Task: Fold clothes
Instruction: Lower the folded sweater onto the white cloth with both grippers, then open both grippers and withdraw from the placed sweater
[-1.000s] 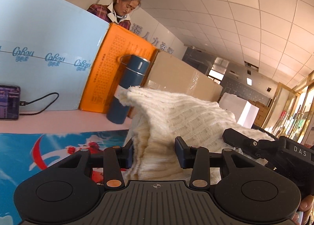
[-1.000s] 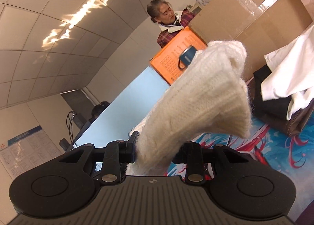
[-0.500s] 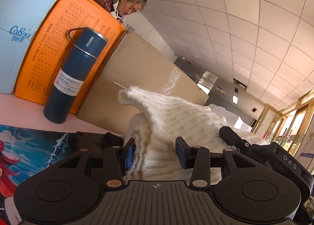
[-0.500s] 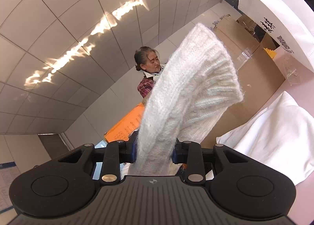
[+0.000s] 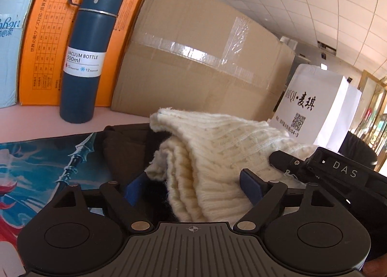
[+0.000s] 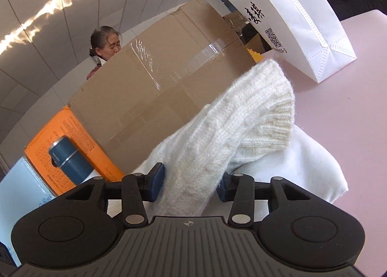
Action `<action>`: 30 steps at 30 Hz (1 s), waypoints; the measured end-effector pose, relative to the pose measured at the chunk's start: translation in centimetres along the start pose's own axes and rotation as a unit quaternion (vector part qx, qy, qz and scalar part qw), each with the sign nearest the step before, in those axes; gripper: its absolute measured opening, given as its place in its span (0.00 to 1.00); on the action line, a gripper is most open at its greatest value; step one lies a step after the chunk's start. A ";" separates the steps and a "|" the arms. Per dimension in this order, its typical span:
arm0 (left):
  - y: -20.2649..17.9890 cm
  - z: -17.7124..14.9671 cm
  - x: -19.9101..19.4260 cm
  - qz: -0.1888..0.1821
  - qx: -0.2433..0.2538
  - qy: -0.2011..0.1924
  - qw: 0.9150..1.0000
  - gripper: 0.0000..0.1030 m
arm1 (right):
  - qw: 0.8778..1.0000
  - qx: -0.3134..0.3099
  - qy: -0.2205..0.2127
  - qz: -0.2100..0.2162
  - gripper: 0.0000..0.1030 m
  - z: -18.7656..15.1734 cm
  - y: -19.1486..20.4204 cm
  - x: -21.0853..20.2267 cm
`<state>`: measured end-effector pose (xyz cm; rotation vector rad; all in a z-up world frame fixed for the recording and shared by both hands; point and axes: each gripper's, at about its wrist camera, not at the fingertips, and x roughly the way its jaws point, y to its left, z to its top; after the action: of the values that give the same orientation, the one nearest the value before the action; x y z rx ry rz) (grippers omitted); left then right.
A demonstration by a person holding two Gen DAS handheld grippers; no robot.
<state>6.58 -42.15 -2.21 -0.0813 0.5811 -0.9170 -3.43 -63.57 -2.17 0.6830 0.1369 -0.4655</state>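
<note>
A cream cable-knit sweater [image 5: 217,146] is bunched over a dark garment [image 5: 121,141] at the edge of the printed mat [image 5: 36,168]. My left gripper [image 5: 191,187] stands open around the sweater, and a gap shows beside its left pad [image 5: 131,188]. In the right wrist view my right gripper [image 6: 189,183] is shut on a ribbed fold of the sweater [image 6: 241,117], which rises from the jaws and droops over a white garment [image 6: 302,168]. The right gripper's black housing [image 5: 343,173] sits close on the right in the left wrist view.
A blue vacuum bottle [image 5: 89,59] stands in front of an orange box [image 5: 41,47]. A large taped cardboard box [image 5: 205,71] and a white paper bag [image 5: 314,105] line the back of the pink table [image 6: 350,95]. A person [image 6: 106,42] stands behind the boxes.
Both grippers swung right and came down toward the table with the sweater. The left gripper's jaws spread apart and let go of it. The right gripper kept its hold.
</note>
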 end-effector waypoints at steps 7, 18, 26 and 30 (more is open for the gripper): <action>-0.3 -0.2 -0.4 0.023 0.021 -0.005 1.000 0.93 | 0.992 -0.091 -0.009 -0.082 0.63 -1.4 2.9 1.0; 1.8 0.2 -8.8 -0.011 0.037 -0.043 0.998 0.98 | 0.997 -0.015 -0.063 -0.031 0.97 -0.5 1.6 -1.0; 4.2 -0.5 -14.5 -0.005 0.089 -0.087 0.992 1.00 | 0.988 0.068 -0.121 -0.074 1.00 0.0 1.3 -6.0; 5.5 -1.0 -16.8 -0.007 0.110 -0.108 0.988 1.00 | 0.993 0.038 -0.102 -0.048 1.00 -1.7 5.1 -8.5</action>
<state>2.23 -25.72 2.64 0.0145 0.2765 -0.9669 -8.65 -55.89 1.78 0.7020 -0.0419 -0.6316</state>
